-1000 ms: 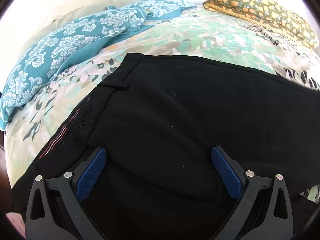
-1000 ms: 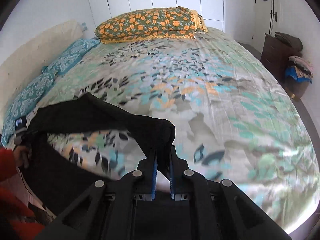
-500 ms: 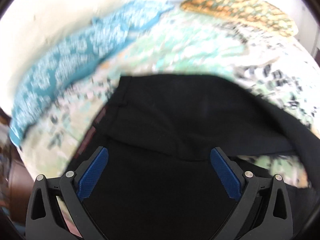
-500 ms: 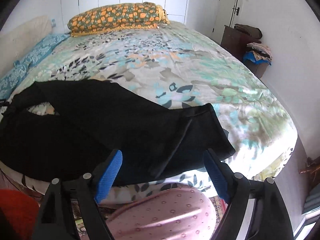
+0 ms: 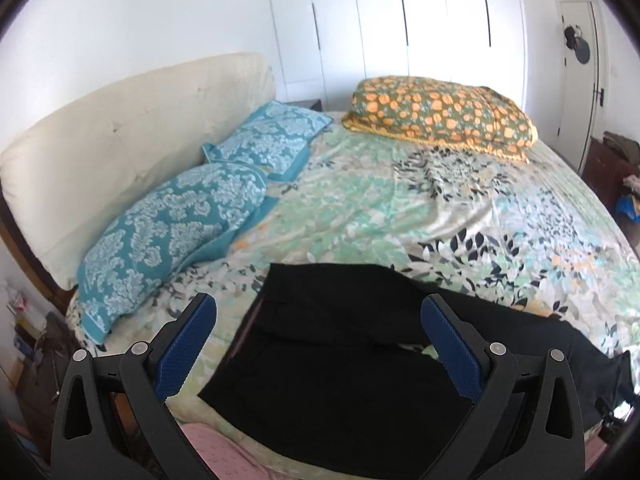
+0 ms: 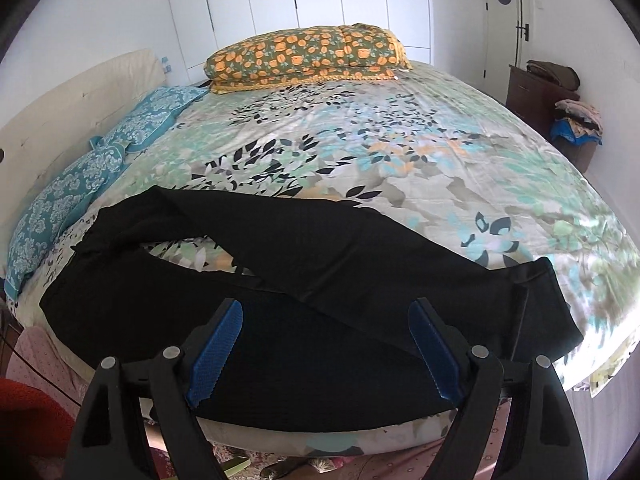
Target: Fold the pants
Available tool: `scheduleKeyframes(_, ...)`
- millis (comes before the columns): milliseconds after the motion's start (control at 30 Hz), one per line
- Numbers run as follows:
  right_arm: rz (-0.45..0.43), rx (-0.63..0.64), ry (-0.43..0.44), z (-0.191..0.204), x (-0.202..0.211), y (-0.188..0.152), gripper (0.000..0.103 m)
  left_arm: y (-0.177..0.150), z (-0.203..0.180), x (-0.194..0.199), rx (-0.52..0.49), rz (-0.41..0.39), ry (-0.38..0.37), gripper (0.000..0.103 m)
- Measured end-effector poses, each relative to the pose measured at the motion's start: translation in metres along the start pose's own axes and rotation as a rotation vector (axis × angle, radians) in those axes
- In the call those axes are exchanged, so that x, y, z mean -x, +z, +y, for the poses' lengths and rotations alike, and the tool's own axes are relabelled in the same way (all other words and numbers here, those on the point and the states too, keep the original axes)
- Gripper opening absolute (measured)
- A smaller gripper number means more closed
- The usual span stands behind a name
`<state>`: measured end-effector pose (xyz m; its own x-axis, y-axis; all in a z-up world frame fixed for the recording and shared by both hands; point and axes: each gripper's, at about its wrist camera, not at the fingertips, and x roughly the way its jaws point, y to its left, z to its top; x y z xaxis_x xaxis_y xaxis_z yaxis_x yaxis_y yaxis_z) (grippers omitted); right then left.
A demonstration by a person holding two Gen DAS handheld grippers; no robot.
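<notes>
Two teal pillows [image 5: 172, 236], floral bedspread [image 6: 360, 152], white wardrobe [image 5: 400, 20].

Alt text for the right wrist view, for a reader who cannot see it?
Black pants lie across the near edge of a floral bedspread, one leg folded over the other. The open right claw hovers above them, holding nothing. An orange-flowered pillow sits at the far side.

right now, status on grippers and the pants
Left gripper open, right gripper open, both empty. Black pants lie on floral bedspread, one leg folded across the other. Nothing obstructing.
</notes>
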<state>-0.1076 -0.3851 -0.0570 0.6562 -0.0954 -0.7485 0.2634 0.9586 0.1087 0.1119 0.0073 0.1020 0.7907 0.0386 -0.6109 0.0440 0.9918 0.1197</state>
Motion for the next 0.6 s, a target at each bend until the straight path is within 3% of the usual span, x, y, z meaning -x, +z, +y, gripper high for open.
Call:
scheduleKeyframes(333, 0.016, 0.110, 0.036, 0.036, -0.008, -0.012, 0.085, 0.016, 0.053, 0.058, 0.090, -0.076, 0.029, 0.102)
scheduleKeyframes(600, 0.009, 0.119, 0.045, 0.039, -0.008, -0.011, 0.085, 0.019, 0.083, 0.068, 0.122, -0.109, 0.148, 0.102)
